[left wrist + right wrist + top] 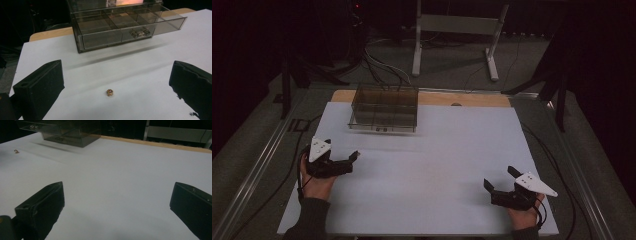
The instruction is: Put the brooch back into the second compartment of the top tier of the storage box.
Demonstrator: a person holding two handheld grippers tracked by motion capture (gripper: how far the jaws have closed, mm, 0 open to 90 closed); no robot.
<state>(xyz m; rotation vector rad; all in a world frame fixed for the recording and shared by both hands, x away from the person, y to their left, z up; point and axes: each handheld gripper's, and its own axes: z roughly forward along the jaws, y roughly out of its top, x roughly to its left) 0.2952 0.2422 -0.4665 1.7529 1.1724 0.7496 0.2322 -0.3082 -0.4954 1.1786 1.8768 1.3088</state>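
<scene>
Left gripper (343, 161) resting low at the near-left of the white table (437, 165), jaws spread wide with nothing between them. In the left gripper view, a small gold ring or nut (109, 92) lying on the table just ahead of the jaws, roughly centred in the gap — apart from both pads. Right gripper (499, 186) parked at the near-right, jaws likewise spread and bare, well apart from everything else.

Likely step, judged from the layout alone: picking up the gold piece and putting it in the drawer. Best done by keeping the left jaws wide, lowering until the pads nearly skim the table, straddling the piece squarely, then closing slowly — small and round, so apt to squirt out sideways under an off-centre squeeze. Worth lifting straight up before travelling toward the box.

Farther out: smoky transparent drawer box (383, 107) at the far-left of the table, its drawer (125, 27) pulled open toward the person and split into compartments, with a small metal knob (140, 33) on the front panel. Contents of the compartments too dim to tell.

Count: two grippers, one gold piece, one box with one open drawer, one knob. Beyond the table, a white metal stand (457, 30) on the floor.
</scene>
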